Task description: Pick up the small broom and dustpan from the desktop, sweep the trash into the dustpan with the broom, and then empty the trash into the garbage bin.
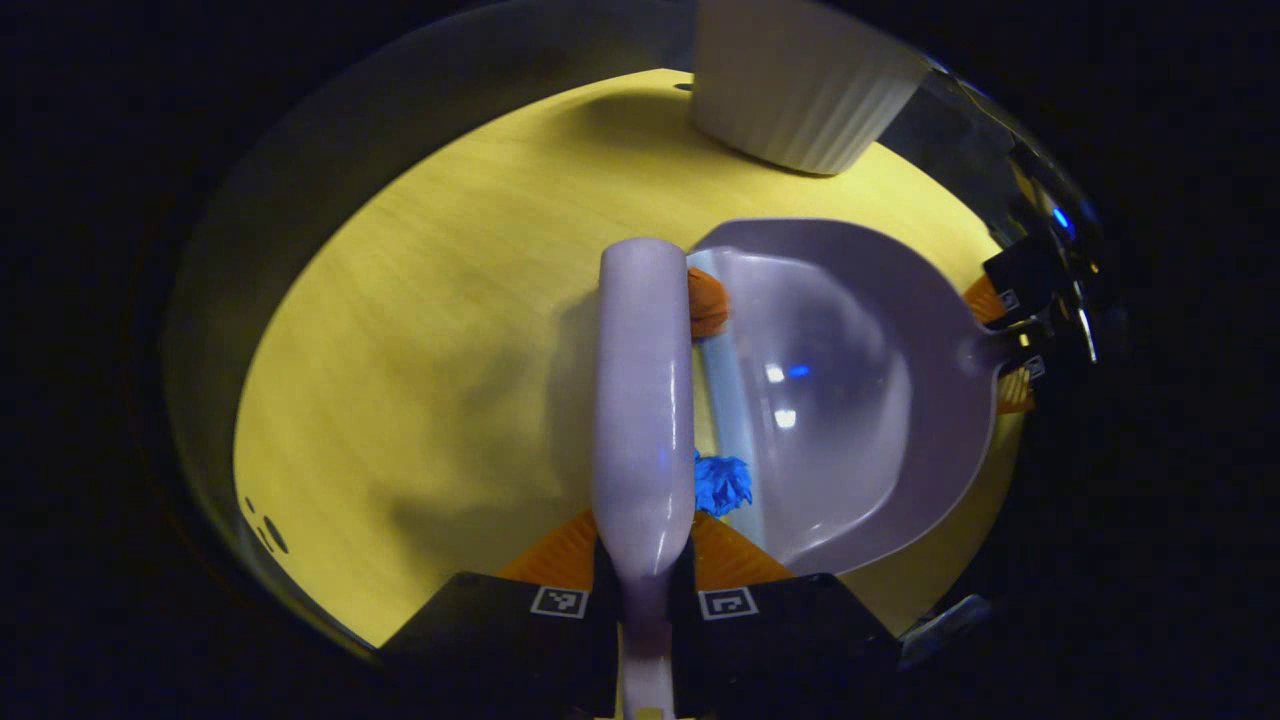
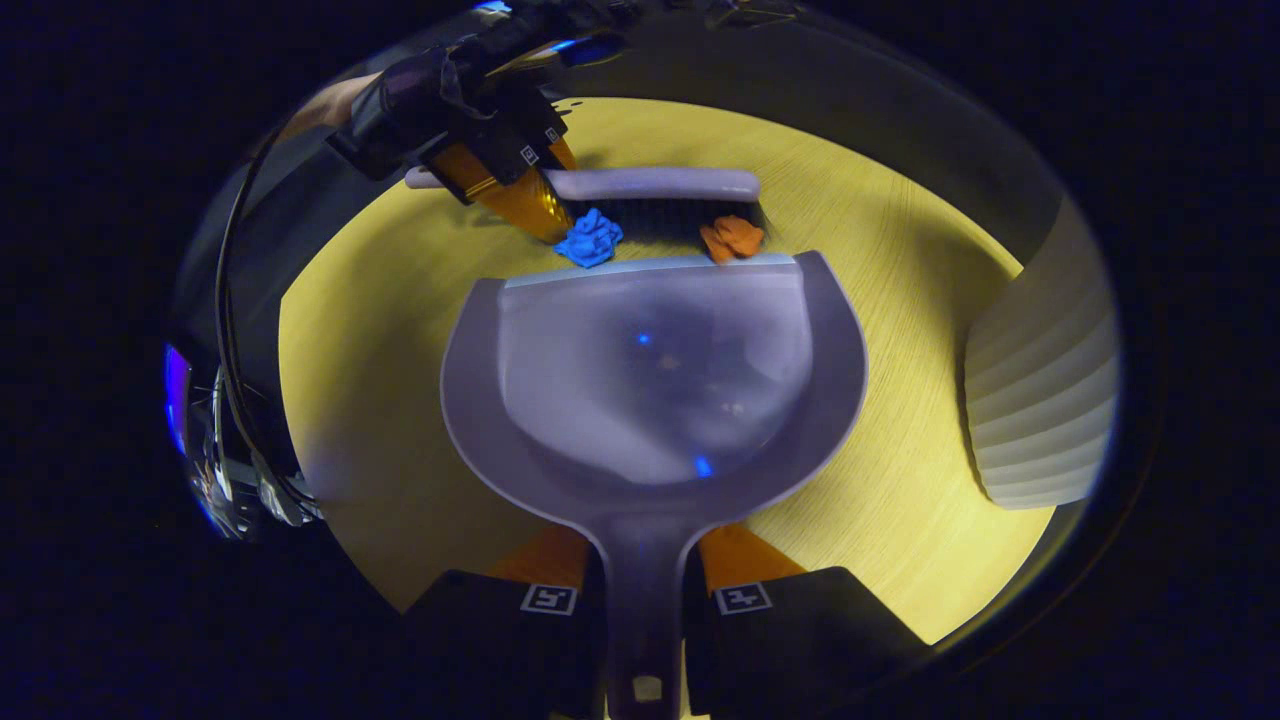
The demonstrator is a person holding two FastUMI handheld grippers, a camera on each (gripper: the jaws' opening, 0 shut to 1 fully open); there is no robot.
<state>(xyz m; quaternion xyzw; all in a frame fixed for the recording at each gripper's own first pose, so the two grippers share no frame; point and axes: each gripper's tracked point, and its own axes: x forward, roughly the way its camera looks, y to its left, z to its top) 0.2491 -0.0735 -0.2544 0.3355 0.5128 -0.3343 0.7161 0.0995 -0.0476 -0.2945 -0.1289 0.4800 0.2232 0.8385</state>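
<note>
In the left gripper view my left gripper (image 1: pixel 642 590) is shut on the handle of the small lilac broom (image 1: pixel 643 400), which points forward over the yellow desktop (image 1: pixel 420 330). Right of the broom lies the lilac dustpan (image 1: pixel 850 400), its lip facing the broom. A blue scrap (image 1: pixel 722 484) and an orange scrap (image 1: pixel 707 302) sit between broom and lip. In the right gripper view my right gripper (image 2: pixel 645 590) is shut on the dustpan handle; the dustpan (image 2: pixel 655 380) lies flat, the broom (image 2: pixel 650 186) across its front edge, the blue scrap (image 2: pixel 590 240) and orange scrap (image 2: pixel 733 238) at the lip.
A white ribbed garbage bin (image 1: pixel 800 85) stands at the far edge of the desktop, seen at the right as the bin (image 2: pixel 1040 390) in the right gripper view. The left gripper (image 2: pixel 480 140) with cables appears beyond the dustpan there.
</note>
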